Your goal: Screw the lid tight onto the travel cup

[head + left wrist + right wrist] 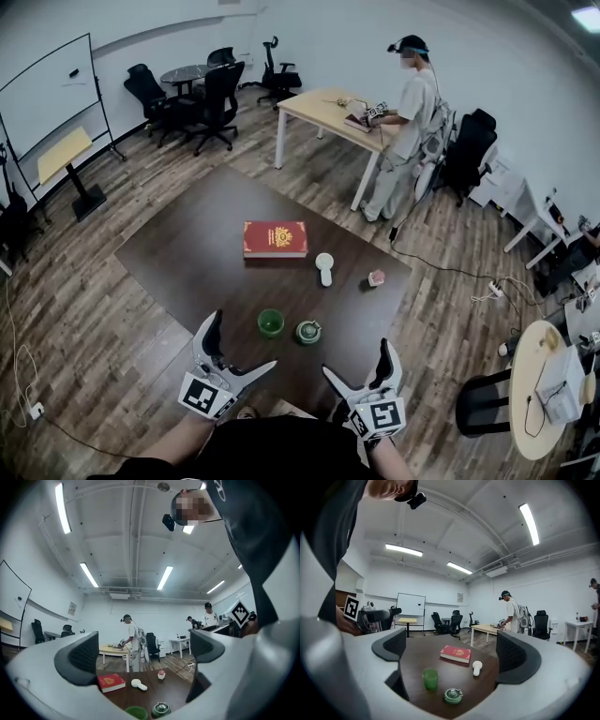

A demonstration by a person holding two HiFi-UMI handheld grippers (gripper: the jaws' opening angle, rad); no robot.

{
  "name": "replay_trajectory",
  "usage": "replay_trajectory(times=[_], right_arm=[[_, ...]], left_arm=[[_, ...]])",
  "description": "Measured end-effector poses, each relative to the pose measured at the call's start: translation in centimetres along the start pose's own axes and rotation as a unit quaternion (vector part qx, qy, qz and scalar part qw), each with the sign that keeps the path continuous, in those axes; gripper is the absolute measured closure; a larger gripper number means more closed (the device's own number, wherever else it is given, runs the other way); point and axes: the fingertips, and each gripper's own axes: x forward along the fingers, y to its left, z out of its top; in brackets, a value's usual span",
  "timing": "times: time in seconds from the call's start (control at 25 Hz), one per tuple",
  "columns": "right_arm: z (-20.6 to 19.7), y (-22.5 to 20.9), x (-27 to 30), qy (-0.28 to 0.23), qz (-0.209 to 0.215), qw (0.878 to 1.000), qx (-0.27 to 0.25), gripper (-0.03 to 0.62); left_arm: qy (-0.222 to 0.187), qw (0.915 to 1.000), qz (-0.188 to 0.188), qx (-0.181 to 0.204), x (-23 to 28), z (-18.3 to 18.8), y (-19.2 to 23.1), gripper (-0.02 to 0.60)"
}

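A green travel cup (271,322) stands upright and lidless near the front of the dark table (187,253). Its green lid (307,331) lies on the tabletop just to the cup's right, apart from it. My left gripper (242,344) hovers just before the cup, jaws spread wide and empty. My right gripper (356,361) hangs at the table's near edge, right of the lid, also open and empty. The left gripper view shows the cup (136,712) and lid (161,709) low between the jaws. In the right gripper view the cup (430,678) and lid (453,695) sit ahead on the table.
A red book (275,238) lies mid-table, with a white handheld object (324,266) and a small pink item (376,277) to its right. Beyond, a person (408,112) stands at a light wooden desk; office chairs and a whiteboard (47,89) line the room.
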Motion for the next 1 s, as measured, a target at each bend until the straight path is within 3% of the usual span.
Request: replay_trajectory(times=[0.2,0.32,0.52,0.68,1.0], right_arm=[[0.0,-0.6,1.0,0.013,-0.001,1.000,-0.018,-0.003],[-0.3,-1.2,1.5,0.028,-0.015,0.999,-0.035,-0.003],[-2.9,-1.6,3.1,0.062,-0.012,0.997,-0.036,-0.003],[-5.5,-2.3,4.0,0.094,-0.011,0.995,-0.029,-0.001],[-10.4,-3.4,6.5,0.139,-0.021,0.990,-0.012,0.000]], left_arm=[[0.011,0.9999,0.003,0.001,0.2,-1.7,0.3,-0.006],[0.057,0.9983,0.001,-0.015,0.2,-5.1,0.3,-0.006],[0.134,0.9902,-0.011,-0.037,0.3,-15.0,1.0,-0.005],[0.158,0.9867,-0.032,-0.016,1.8,-23.0,2.0,-0.005],[0.229,0.9715,-0.058,-0.022,4.9,-36.2,2.9,0.013]])
